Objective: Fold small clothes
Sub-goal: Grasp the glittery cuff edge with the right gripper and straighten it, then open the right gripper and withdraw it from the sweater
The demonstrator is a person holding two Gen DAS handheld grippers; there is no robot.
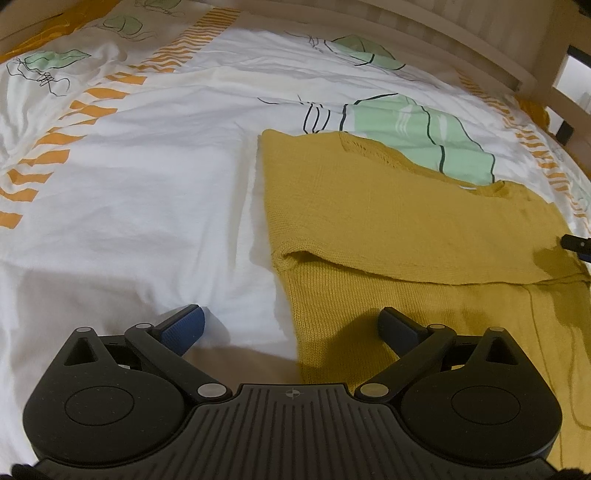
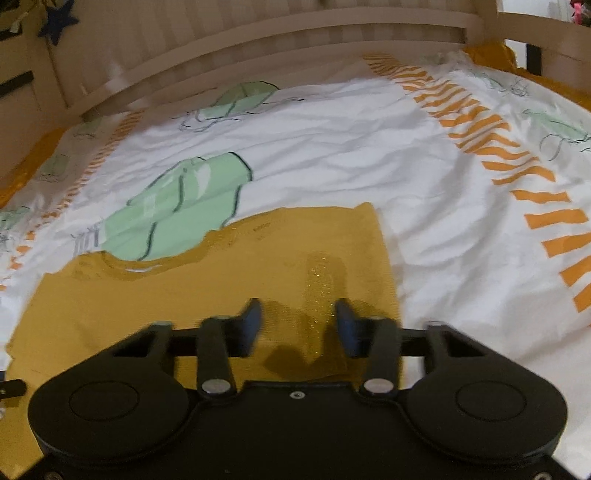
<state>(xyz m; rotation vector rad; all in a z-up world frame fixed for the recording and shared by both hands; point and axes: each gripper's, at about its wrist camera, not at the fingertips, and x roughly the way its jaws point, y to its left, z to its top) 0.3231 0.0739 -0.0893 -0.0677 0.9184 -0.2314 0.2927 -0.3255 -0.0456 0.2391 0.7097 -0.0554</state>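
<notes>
- A mustard-yellow knitted garment (image 1: 406, 229) is seen laid flat on the bed cover (image 1: 129, 177), a white cover printed with green shapes and orange stripes; in the left wrist view it fills the area from 12 to 4 o'clock of the left gripper (image 1: 291, 328).
- One fold is judged already made: a doubled layer with a straight folded edge is seen running across the garment at about 2 o'clock in the left wrist view, with a single knit layer below it.
- The neckline is seen at the far edge of the garment, at about 10 o'clock in the right wrist view.
- Further folds are judged to remain, since the garment is spread wide and no compact bundle has been formed.
- The jaws of the left gripper are held wide apart, one pad over the bed cover and the other over the knit; nothing is gripped.
- The jaws of the right gripper (image 2: 298, 325) stand at a narrow gap over the garment near its right edge; a raised ridge of knit lies between the pads, but no pressing contact can be made out.
- No brand, label or readable writing is shown; a pale tab at the neckline cannot be read.
- A wooden bed rail (image 2: 258, 33) is seen beyond the cover at 12 o'clock.
</notes>
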